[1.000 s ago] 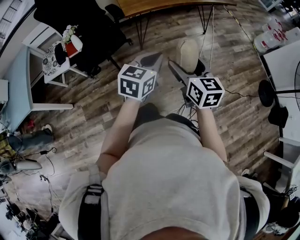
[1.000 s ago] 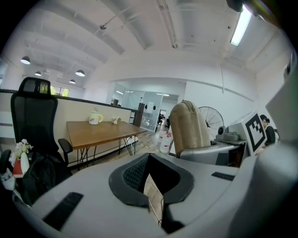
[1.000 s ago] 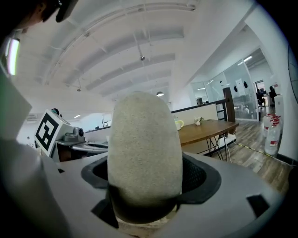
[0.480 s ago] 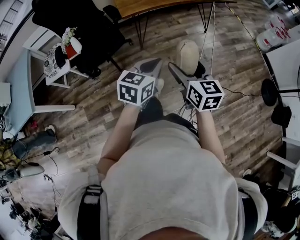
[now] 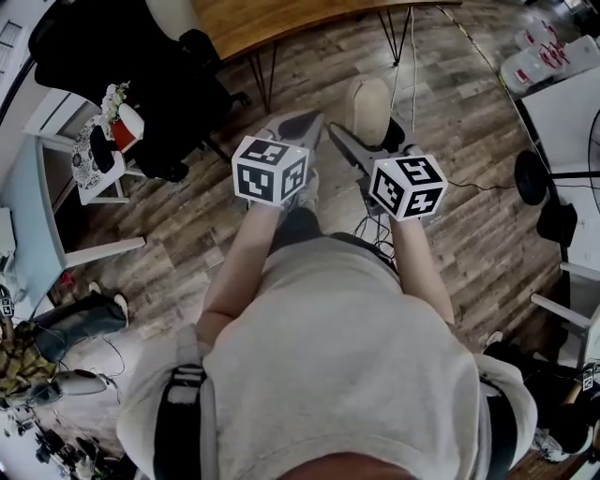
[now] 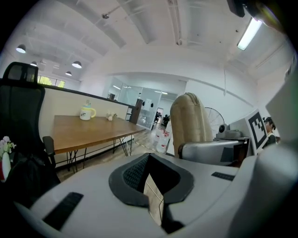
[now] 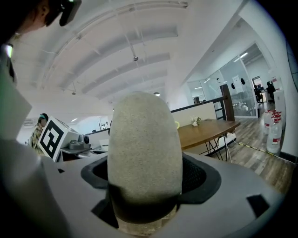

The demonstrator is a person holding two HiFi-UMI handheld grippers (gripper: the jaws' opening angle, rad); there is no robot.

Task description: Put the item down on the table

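Our right claw [image 7: 145, 188] is clamped on the lower end of the item [image 7: 144, 148], a beige, egg-shaped lump that stands up out of the jaws. Its skin looks matte and grainy, like coarse foam or pumice, so we judge it grippy rather than slick. It is probably light, though we cannot tell whether it gives under pressure. The jaws hug it at the broad base, which seems the sound place to hold it, as higher up it narrows and could squirt free. With so rounded a shape, we expect it may tip or roll once let go, so it wants laying down gently.

Our left claw [image 6: 151, 186] is closed with nothing in it, only a sliver of floor showing between the jaws.

From the head view the item [image 5: 367, 108] hangs over the wood floor, well short of the tabletop [image 5: 281, 14] ahead. A mug [image 6: 86, 112] sits on the tabletop, towards its far edge, and leaves plenty of bare wood. A black chair [image 5: 159, 84] stands at the tabletop's left, beside our path rather than across it. A small side table [image 5: 89, 173] with flowers is further left, and bottles [image 5: 544, 61] stand far right.
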